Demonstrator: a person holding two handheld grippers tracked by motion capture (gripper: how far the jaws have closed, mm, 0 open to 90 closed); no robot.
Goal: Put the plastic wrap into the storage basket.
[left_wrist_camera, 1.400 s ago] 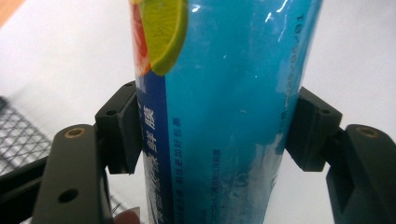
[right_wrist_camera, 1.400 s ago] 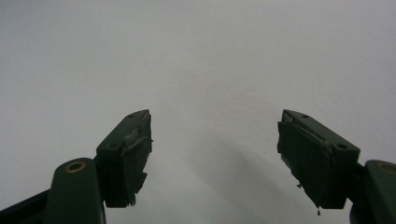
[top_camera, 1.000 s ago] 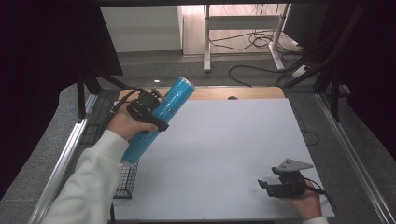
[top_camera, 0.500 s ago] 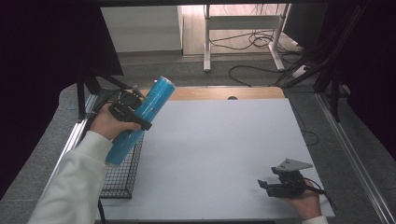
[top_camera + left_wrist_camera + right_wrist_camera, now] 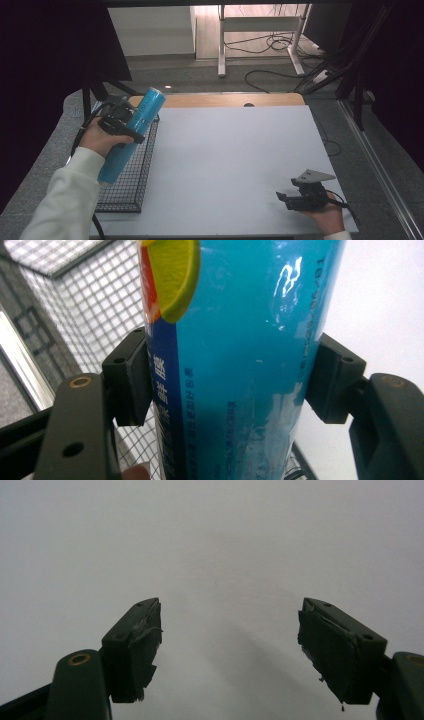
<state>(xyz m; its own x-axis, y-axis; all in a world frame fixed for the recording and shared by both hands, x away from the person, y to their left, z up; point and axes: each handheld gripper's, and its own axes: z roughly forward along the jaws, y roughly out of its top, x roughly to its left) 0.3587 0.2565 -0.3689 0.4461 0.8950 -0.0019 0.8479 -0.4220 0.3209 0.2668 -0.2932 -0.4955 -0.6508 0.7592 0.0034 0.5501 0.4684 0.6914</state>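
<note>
At the far left of the table, the person's left hand comes in from a white sleeve and holds the left gripper above a black wire basket. The jaws are clamped on either side of a tall blue can, one pad pressed to each flank. The can leans, its top tilted away toward the far edge of the table and its lower end down over the basket; whether that end touches the mesh I cannot tell, since the hand and sleeve cover part of it. From the left gripper view the can is cut off top and bottom. A lime slice is printed near its top, and small lettering runs down its side, too fine to read. The wire basket shows behind it.

The white table stretches across the middle, with a strip of bare wood along its far edge.

At the near right corner, the right hand holds the right gripper low over the table, pointing left, its grey plate on top. In the right gripper view the jaws stand wide apart with nothing between them, the right gripper facing plain white surface. The pads look worn and ragged at the edges.
</note>
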